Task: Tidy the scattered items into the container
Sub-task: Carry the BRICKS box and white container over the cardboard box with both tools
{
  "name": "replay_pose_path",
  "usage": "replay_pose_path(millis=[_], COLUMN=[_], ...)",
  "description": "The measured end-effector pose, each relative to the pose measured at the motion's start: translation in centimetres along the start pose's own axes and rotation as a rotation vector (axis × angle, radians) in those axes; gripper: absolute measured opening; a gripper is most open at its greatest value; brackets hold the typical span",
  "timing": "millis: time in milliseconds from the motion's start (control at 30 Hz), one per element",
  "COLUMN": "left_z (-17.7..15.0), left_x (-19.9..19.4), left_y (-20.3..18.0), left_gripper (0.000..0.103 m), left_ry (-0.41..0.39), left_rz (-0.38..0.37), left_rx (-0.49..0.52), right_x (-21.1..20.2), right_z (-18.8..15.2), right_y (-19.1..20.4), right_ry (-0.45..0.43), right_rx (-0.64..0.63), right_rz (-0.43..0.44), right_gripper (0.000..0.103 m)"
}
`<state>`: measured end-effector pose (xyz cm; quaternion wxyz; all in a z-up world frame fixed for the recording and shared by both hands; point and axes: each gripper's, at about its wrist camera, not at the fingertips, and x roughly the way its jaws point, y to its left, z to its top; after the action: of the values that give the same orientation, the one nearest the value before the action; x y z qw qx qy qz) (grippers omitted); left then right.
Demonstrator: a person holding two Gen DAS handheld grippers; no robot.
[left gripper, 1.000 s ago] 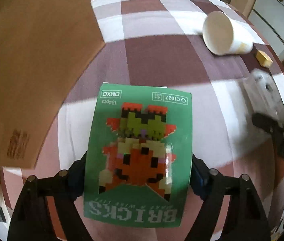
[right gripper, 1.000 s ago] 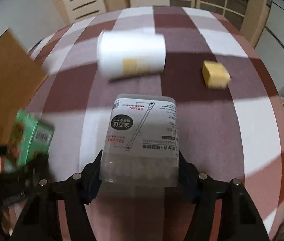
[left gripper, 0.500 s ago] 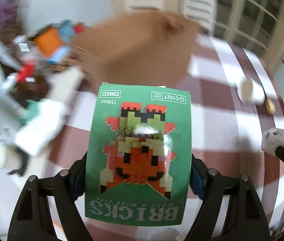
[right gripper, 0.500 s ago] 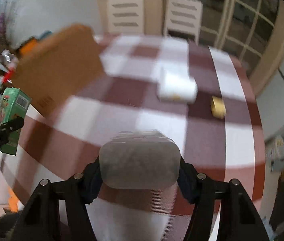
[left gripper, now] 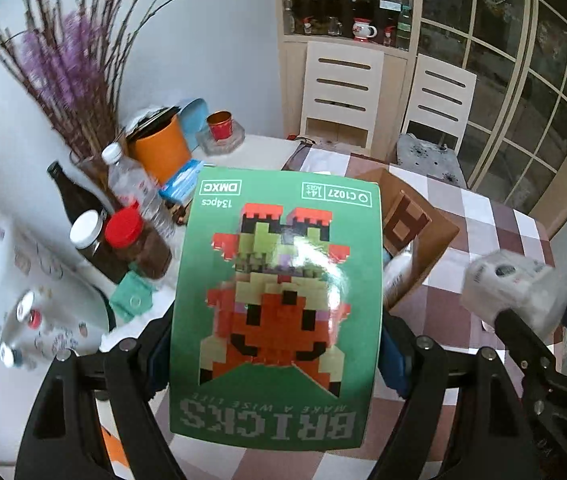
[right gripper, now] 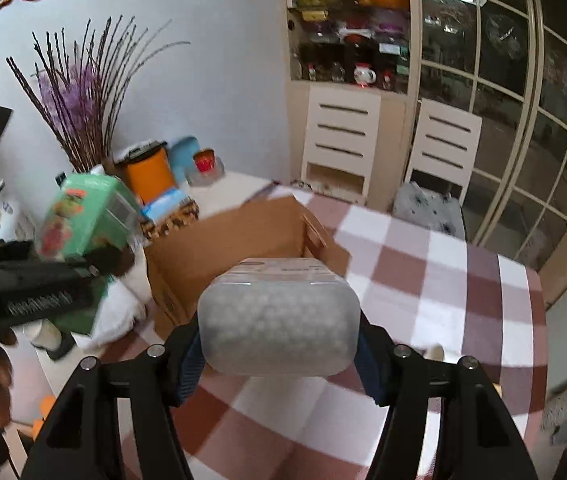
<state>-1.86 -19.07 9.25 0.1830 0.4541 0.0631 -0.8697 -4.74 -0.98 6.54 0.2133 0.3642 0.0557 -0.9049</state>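
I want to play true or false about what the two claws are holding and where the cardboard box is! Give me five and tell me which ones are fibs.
1. The left claw holds a green bricks box. True.
2. The right claw is empty. False: it grips a clear plastic box of cotton swabs.
3. The cardboard box is open at the top. True.
4. The tablecloth is plain blue. False: it is checked brown and white.
5. The swab box is already inside the cardboard box. False: it is in the claw, outside the cardboard box.
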Motion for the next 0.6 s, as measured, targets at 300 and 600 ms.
replay_pose_path(millis=[300, 600], left_z=[1.6, 2.4], left_x=[3.2, 4.6], left_y=[-1.0, -1.8], left_gripper=[0.082, 0.082], left_ry=[0.067, 0.081], left_rz=[-0.009, -0.012], left_rx=[0.034, 0.039], right_x=[1.4, 2.8], right_z=[1.4, 1.8], right_y=[0.9, 0.1], right_ry=[0.003, 0.02], right_rx=[-0.003, 0.011], right_rz=[-0.032, -0.048], right_gripper=[0.064, 0.064])
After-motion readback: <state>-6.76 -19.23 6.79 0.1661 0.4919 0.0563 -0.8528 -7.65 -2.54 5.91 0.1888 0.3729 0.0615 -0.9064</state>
